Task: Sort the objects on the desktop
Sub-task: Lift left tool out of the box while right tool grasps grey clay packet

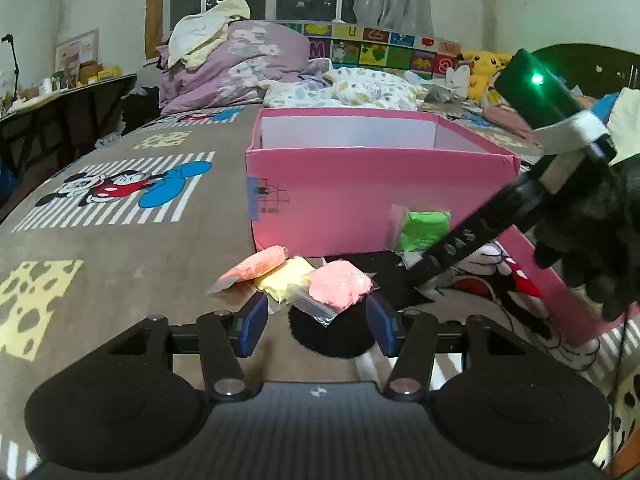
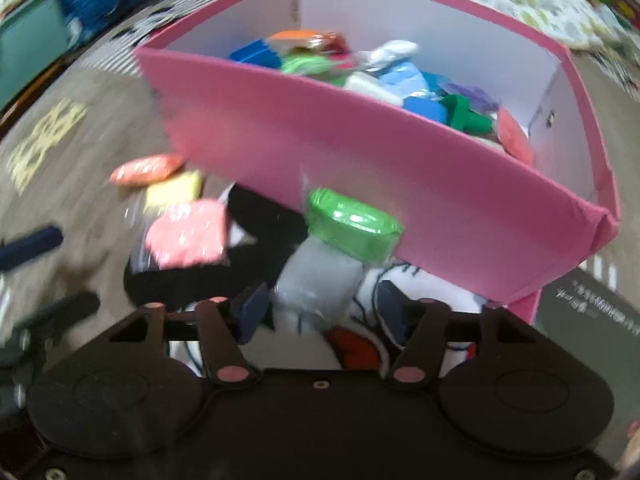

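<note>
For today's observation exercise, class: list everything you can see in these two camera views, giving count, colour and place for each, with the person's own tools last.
Box: one, pink with white inside, on the bed cover, open top.
Bags in the box: many, mixed colours, count unclear.
Clay bags on the cover: three, orange, yellow, pink, in front of the box.
Green bag: one, lifted in front of the box wall.
Bed cover: one, brown, cartoon prints.
Bedding pile: purple and white, behind the box.
Plush toy: yellow, far right.
Left gripper: open, near the pink bag.
Right gripper: holds the green bag's clear end.
</note>
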